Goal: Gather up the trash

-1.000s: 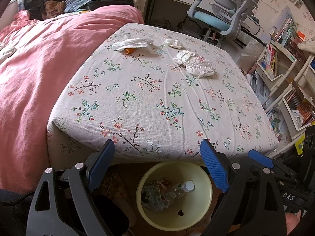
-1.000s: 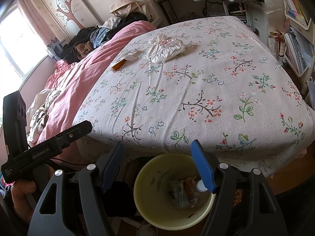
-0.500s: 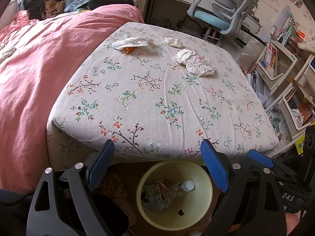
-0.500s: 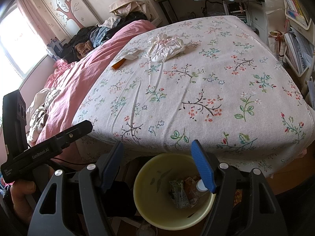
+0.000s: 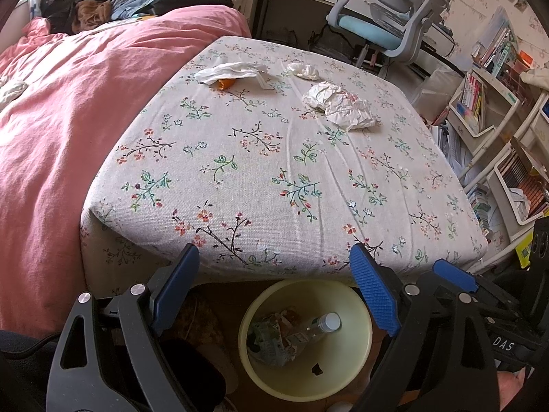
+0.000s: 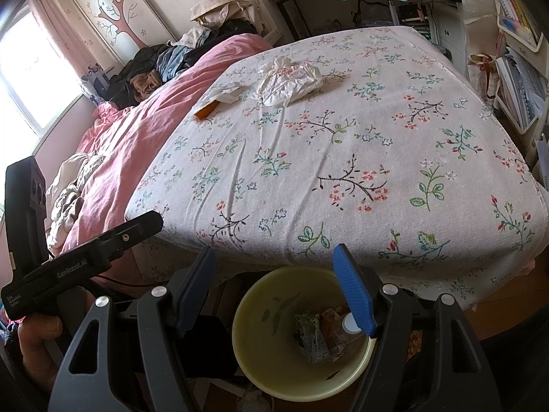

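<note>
From the left wrist camera: the left gripper [image 5: 274, 285] hangs over the foot of the bed, its blue pads spread wide with nothing between them. Straight below sits the yellow bin [image 5: 305, 340] on the floor, tucked against the edge of the floral sheet [image 5: 274, 171]. Inside the bin lie a clear plastic bottle [image 5: 314, 329] with a white cap and some crumpled wrappers [image 5: 271, 336]. Up on the sheet, well away from the pads, the trash waits: a big crumpled white paper [image 5: 339, 104] toward the right, a small white tissue wad [image 5: 303, 71] behind it, and a flat white tissue [image 5: 231, 72] lying over an orange scrap [image 5: 226, 83]. A pink duvet [image 5: 68, 120] covers the left half of the bed, and a blue-grey desk chair [image 5: 387, 17] stands beyond the far end. The tip of the right gripper pokes in at lower right.

Over to the right wrist camera: the right gripper [image 6: 274, 281] also holds above the bin [image 6: 260, 336], pads apart and gripping nothing. The wrappers [image 6: 314, 336] show in the bin, the bottle's cap [image 6: 350, 322] half hidden behind the right pad. On the sheet [image 6: 343, 158] the crumpled paper [image 6: 288, 82] sits far off, the flat tissue [image 6: 224, 91] beside it, the orange scrap [image 6: 207, 110] poking out. A hand [image 6: 37, 340] at lower left grips the left gripper's black handle.
</note>
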Demonstrator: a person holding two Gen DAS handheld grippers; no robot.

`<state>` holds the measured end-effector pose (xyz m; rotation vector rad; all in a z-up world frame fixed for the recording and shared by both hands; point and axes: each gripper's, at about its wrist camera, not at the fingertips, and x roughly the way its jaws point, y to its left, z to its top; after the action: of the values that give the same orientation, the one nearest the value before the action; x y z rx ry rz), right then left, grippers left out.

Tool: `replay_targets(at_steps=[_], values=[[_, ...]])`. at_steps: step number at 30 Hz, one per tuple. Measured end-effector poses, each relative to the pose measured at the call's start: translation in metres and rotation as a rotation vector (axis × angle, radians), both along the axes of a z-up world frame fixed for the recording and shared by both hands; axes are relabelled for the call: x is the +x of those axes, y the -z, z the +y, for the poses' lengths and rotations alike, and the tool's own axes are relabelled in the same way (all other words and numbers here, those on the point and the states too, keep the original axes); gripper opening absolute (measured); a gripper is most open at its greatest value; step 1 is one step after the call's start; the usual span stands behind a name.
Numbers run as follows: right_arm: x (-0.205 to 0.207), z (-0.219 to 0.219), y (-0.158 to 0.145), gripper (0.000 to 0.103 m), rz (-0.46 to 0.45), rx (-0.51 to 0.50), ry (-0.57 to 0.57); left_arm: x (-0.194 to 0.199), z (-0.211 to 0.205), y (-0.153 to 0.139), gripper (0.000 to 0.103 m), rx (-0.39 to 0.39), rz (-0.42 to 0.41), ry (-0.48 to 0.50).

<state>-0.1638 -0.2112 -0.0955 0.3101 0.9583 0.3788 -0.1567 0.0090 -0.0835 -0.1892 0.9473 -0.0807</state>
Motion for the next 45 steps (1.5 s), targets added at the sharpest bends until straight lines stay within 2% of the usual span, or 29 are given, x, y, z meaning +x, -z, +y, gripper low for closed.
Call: replay_targets(at_steps=[15, 18, 24, 28, 34, 37, 42, 45], values=[[0.000, 0.001, 0.000, 0.068, -0.001, -0.004, -0.001, 0.001, 0.001, -0.001, 0.086, -0.005, 0.000, -0.001], [-0.001, 0.002, 0.000, 0.068, -0.004, -0.005, 0.000, 0.006, 0.008, -0.001, 0.086, -0.028, 0.004, -0.008], [0.000, 0.004, -0.004, 0.068, -0.026, -0.002, 0.001, 0.024, 0.042, -0.009, 0.086, -0.095, 0.008, -0.088], [0.010, 0.006, -0.009, 0.072, -0.028, 0.012, -0.016, 0.044, 0.061, -0.016, 0.086, -0.102, 0.019, -0.118], [0.045, 0.014, -0.029, 0.072, -0.062, -0.025, -0.061, 0.084, 0.075, -0.026, 0.086, -0.051, 0.020, -0.110], [0.068, 0.018, -0.039, 0.078, -0.078, -0.062, -0.090, 0.114, 0.078, -0.024, 0.086, -0.024, 0.038, -0.099], [0.118, 0.028, -0.044, 0.078, -0.086, -0.135, -0.142, 0.162, 0.074, -0.018, 0.086, 0.017, 0.040, -0.083], [0.134, 0.028, -0.040, 0.079, -0.092, -0.129, -0.132, 0.190, 0.068, -0.007, 0.086, 0.062, 0.052, -0.079]])
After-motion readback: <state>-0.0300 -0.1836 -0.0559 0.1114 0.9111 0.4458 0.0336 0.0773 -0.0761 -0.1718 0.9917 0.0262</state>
